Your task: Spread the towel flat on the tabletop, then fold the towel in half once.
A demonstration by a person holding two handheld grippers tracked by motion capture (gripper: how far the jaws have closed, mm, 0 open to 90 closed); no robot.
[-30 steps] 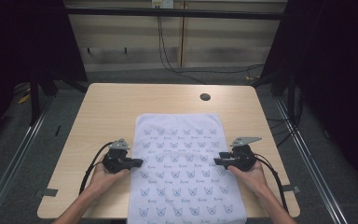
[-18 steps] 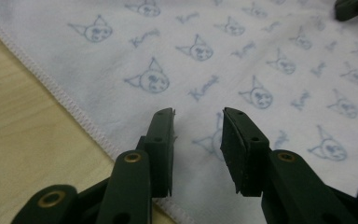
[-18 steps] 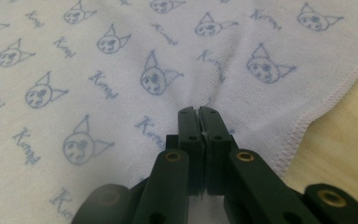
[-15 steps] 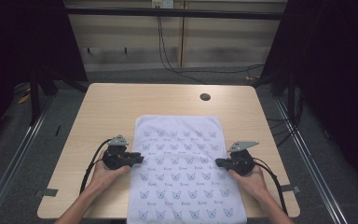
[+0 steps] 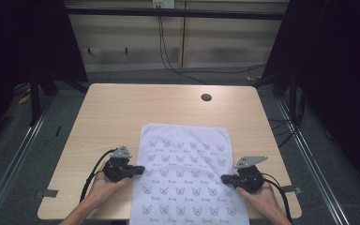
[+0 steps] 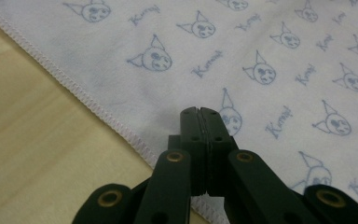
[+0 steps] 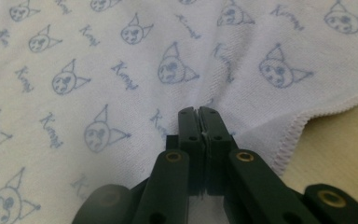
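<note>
A white towel (image 5: 185,173) printed with blue cat faces lies flat on the wooden table (image 5: 122,112), and its near end reaches the front edge. My left gripper (image 5: 140,169) is at the towel's left hem, jaws shut on the cloth (image 6: 261,46). At the right hem, my right gripper (image 5: 225,178) is shut too. In the right gripper view the towel (image 7: 98,70) puckers into a fold at my jaw tips (image 7: 198,112). In the left gripper view the stitched hem runs under my shut jaws (image 6: 199,112).
A dark round grommet hole (image 5: 206,97) sits near the table's far right. Bare wood stretches beyond and left of the towel. Metal rails (image 5: 23,140) and dark frame posts flank the table, and cables (image 5: 168,51) hang behind it.
The towel has slid toward the person, with both grippers drawing back to the front edge while still at its side hems. Its near end now hangs at the table's front.
</note>
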